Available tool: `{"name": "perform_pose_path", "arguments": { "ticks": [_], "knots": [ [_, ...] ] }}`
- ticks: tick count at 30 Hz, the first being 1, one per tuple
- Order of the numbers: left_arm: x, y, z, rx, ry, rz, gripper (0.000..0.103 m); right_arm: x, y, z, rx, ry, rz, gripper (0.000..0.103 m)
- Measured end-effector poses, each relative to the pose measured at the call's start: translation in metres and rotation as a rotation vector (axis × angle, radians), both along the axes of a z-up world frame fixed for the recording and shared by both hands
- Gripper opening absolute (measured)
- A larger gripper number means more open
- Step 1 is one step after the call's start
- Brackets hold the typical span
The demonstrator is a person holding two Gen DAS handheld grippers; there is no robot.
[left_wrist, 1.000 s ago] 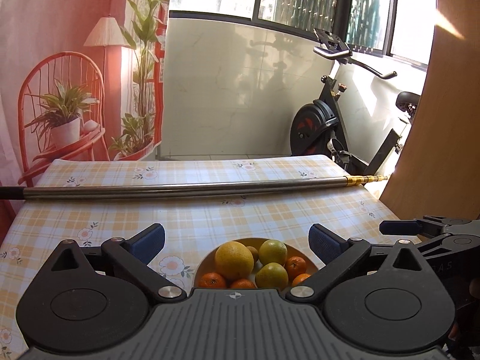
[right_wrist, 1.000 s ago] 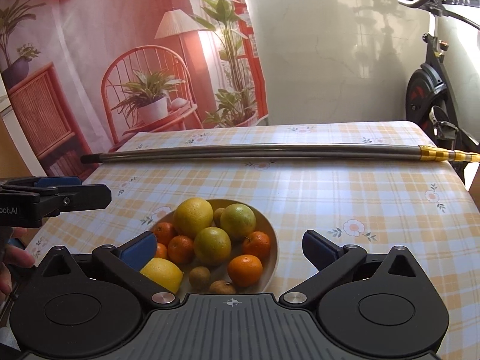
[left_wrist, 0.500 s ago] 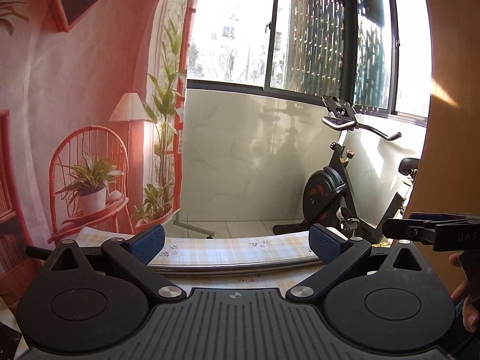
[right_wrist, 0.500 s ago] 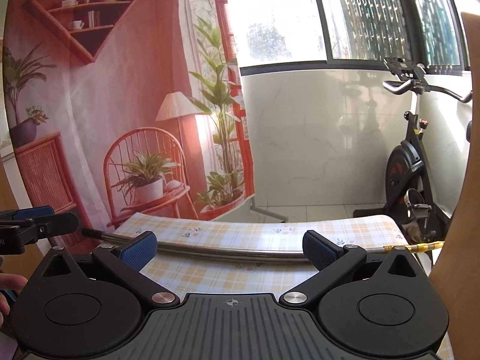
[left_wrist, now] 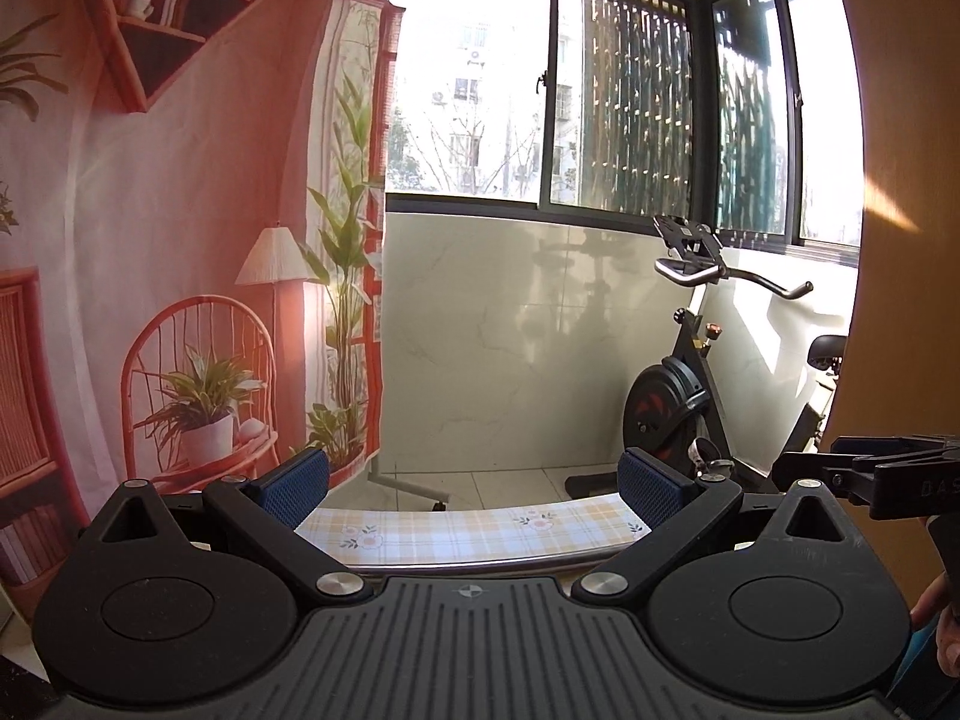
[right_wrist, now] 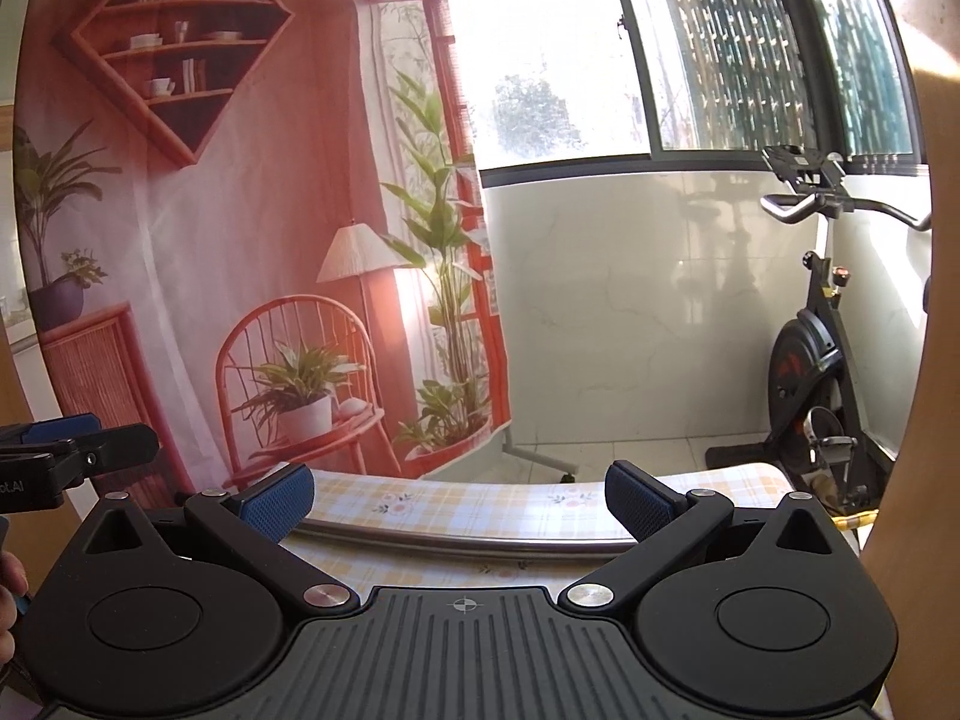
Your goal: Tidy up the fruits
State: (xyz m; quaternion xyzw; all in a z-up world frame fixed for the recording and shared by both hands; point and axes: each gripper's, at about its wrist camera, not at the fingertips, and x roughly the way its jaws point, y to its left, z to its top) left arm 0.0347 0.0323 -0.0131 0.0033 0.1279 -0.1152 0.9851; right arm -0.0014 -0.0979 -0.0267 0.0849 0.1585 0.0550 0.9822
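A printed backdrop (right_wrist: 198, 228) of a red chair, lamp and plants fills the nine-to-twelve o'clock part of both views. At one o'clock a window (left_wrist: 600, 96) runs above a pale tiled wall (right_wrist: 630, 312). An exercise bike (left_wrist: 690, 384) stands at three o'clock, against that wall.

Only the far strip of the table (left_wrist: 468, 531), in its yellow checked floral cloth, shows at six o'clock, just above each gripper's body. A metal rod (right_wrist: 468, 540) lies across that strip from side to side.

The left gripper (left_wrist: 474, 486) is held level with its jaws spread wide and nothing between the blue pads (left_wrist: 297, 483). The right gripper (right_wrist: 459, 489) is likewise spread wide and empty. Each one appears at the other view's edge, near three o'clock in the left view and nine o'clock in the right. A bit of a hand (right_wrist: 9, 606) shows at eight o'clock in the right view.

The fruits are not visible in either view, so I cannot tell where they are.
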Motion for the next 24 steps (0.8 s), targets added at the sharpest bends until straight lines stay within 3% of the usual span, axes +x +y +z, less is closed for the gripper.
{"name": "perform_pose_path", "arguments": {
  "ticks": [24],
  "knots": [
    [-0.0007,0.0050,0.0038,0.007,-0.010,-0.015,0.103,-0.0083,0.0006,0.0031,0.000,-0.006,-0.009,0.103]
  ]
}}
